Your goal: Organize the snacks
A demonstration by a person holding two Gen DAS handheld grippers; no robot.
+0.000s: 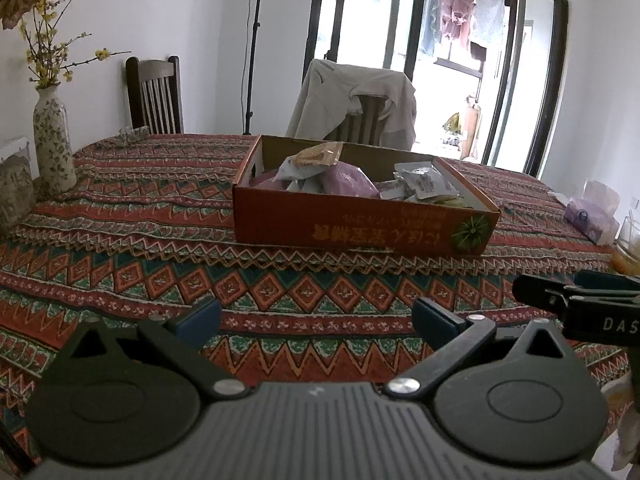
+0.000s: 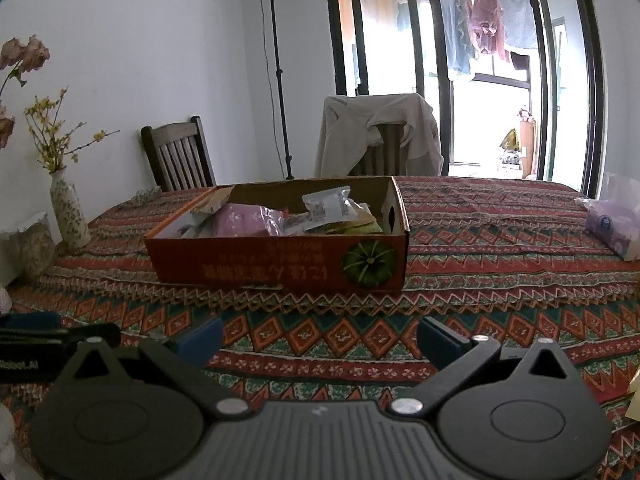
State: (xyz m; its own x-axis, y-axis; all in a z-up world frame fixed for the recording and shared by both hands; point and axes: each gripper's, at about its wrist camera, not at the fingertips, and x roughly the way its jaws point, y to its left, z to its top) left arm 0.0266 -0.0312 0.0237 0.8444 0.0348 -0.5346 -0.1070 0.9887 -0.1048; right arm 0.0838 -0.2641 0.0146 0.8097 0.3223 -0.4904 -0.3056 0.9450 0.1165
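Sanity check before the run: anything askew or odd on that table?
Mostly tidy. The snack box sits with its printed text upside down to both cameras, and the packets inside are heaped loosely, some poking above the rim. The tablecloth has a raised fold along the box's near side. No spills or damage visible.

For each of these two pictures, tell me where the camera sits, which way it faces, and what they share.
Left wrist: sits on the left tool, low over the table, facing the snack box and the balcony doors; its own two open fingers show, and the right tool's tip at right.
Right wrist: sits on the right tool, facing the same way; its open fingers show, with the left tool at left.
Shared: box, vase, draped chair, tissue pack.
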